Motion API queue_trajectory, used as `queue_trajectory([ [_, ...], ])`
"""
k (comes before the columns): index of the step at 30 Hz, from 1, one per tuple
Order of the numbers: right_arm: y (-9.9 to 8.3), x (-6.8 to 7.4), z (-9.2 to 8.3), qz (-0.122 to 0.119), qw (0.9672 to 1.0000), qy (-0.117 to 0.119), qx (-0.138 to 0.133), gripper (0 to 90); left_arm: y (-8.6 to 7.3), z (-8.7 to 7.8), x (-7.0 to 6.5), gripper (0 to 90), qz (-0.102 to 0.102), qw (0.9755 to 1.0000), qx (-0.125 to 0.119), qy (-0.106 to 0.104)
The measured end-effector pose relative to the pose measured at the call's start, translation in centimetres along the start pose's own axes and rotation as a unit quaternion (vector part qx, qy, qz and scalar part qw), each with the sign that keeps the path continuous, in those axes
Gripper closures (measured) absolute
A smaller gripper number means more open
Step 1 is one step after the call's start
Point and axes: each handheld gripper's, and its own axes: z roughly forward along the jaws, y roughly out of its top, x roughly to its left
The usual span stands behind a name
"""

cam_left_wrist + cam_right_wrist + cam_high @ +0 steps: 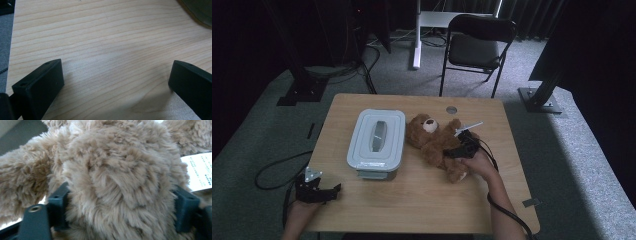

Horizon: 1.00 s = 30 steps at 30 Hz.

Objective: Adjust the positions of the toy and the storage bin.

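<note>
You are at the grasping step: your right gripper point(460, 145) has its jaws set on either side of the teddy bear point(437, 142), and in the right gripper view the fur bulges between the two jaws and touches both, so I judge it to be gripping the bear's body, though the plush may have more give left in it. The likely plan is to put the bear into the box, and the lid is on, so the next move calls for a firm enough squeeze to keep the soft body from slipping, a straight lift, and a way to get that lid off.

Largest first: the wooden table point(422, 210) carries everything. The grey plastic box point(376, 142) sits left of centre, its lid on and a handle recess along the top. The bear lies on its back just to the right of the box, head toward the box's far corner, shaggy brown fur, pale muzzle, limbs spread. A white printed tag point(198, 171) hangs off its side.

Your left gripper point(318, 190) rests at the near left edge, jaws wide apart over bare wood, holding nothing.
</note>
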Motion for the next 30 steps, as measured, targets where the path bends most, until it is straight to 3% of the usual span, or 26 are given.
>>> queue_trajectory([
  [5, -0.1, 0.7, -0.2, -0.012, 0.9997, -0.022, -0.005, 37.1, 0.0, 0.0, 0.0, 0.6, 0.0, 1.0, 0.0, 0.0],
  [10, -0.4, 2.0, -0.5, -0.027, 0.9971, -0.065, -0.031, 53.3, 0.0, 0.0, 0.0, 0.6, 0.0, 1.0, 0.0, 0.0],
  [19, 0.1, 1.4, -2.0, 0.023, 0.9948, -0.065, -0.076, 65.9, 0.0, 0.0, 0.0, 0.6, 0.0, 1.0, 0.0, 0.0],
  [24, 0.5, 0.8, -2.7, 0.061, 0.9865, -0.112, -0.103, 67.1, 0.0, 0.0, 0.0, 0.6, 0.0, 1.0, 0.0, 0.0],
  [26, 0.6, 0.5, -2.8, 0.066, 0.9854, -0.117, -0.104, 67.1, 0.0, 0.0, 0.0, 0.6, 0.0, 1.0, 0.0, 0.0],
  [27, 0.8, -0.3, -3.4, 0.099, 0.9793, -0.132, -0.117, 67.0, 0.0, 0.0, 0.0, 0.6, 0.0, 1.0, 0.0, 0.0],
  [30, 1.3, -1.1, -4.3, 0.124, 0.97, -0.161, -0.134, 66.9, 0.0, 0.0, 0.0, 0.6, 0.0, 1.0, 0.0, 0.0],
])
